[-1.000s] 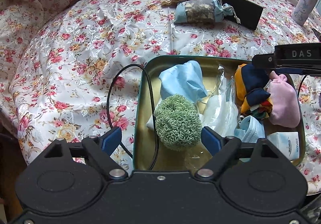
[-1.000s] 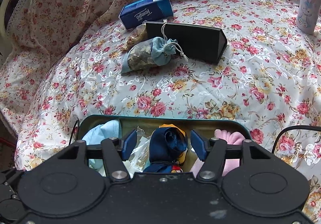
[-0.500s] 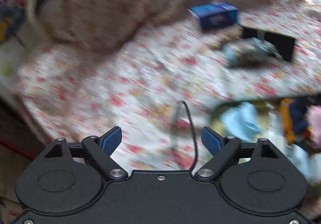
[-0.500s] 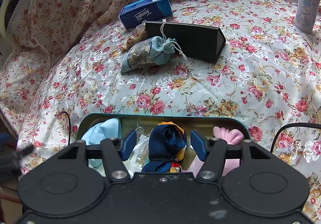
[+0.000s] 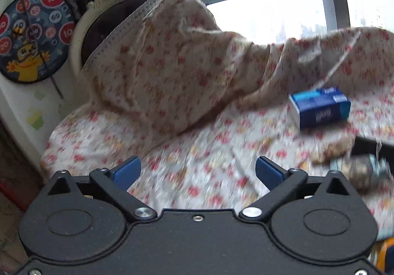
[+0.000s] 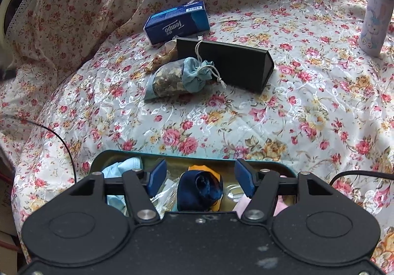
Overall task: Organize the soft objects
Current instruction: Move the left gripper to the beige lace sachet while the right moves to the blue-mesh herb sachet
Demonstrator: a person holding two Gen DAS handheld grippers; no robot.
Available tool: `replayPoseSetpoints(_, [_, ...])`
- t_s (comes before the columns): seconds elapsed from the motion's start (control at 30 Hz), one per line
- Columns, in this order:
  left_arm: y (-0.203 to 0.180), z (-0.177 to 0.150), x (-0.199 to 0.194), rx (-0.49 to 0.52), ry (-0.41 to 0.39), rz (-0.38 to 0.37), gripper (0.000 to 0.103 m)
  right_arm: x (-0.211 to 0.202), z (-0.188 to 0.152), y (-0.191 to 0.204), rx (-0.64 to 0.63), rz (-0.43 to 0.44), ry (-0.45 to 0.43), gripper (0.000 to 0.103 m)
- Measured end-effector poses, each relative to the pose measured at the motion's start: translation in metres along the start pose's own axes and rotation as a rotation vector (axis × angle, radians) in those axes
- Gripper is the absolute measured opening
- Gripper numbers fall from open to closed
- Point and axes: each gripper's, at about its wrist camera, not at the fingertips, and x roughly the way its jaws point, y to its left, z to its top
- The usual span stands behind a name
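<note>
A teal-rimmed tin tray (image 6: 187, 154) lies on the floral cloth below my right gripper (image 6: 200, 176), which is open and empty above it. In the tray I see a navy satin roll (image 6: 200, 188), a light blue mask (image 6: 123, 166), clear plastic and a pink cloth (image 6: 242, 203). A drawstring sachet (image 6: 179, 78) lies beyond the tray on the cloth. My left gripper (image 5: 197, 171) is open and empty, raised over the left part of the table; its view is blurred. The sachet shows at that view's right edge (image 5: 364, 171).
A blue tissue pack (image 6: 177, 22) and a black triangular case (image 6: 229, 63) lie behind the sachet. A purple bottle (image 6: 375, 16) stands far right. A draped chair back (image 5: 147, 53) and a dartboard (image 5: 32, 36) are at left. A black cable (image 6: 59, 139) runs left of the tray.
My left gripper has swung up and left, away from the tray and the green scrubber, and now faces the chair back. The right gripper has hardly moved.
</note>
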Motion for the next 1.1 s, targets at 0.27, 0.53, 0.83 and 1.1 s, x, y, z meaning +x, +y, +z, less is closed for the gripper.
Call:
replayPoseSetpoints(0.27, [-0.054,0.018,0.044,0.019,-0.021,-0.147,0.1,0.01,0.008,0.004,-0.001,-0.032,0.007,0.065])
replayPoseSetpoints(0.53, [-0.111,0.013,0.088,0.138,0.019,-0.242,0.1,0.019,0.027,0.008,0.002,-0.049,-0.024,0.072])
replayPoseSetpoints(0.83, [-0.124,0.006,0.135,0.136,0.072,-0.313,0.1,0.027,0.05,0.024,-0.03,-0.078,-0.12,0.091])
replayPoseSetpoints(1.1, [-0.115,0.012,0.161,0.085,0.113,-0.337,0.099,0.05,0.069,0.05,-0.089,-0.079,-0.156,0.102])
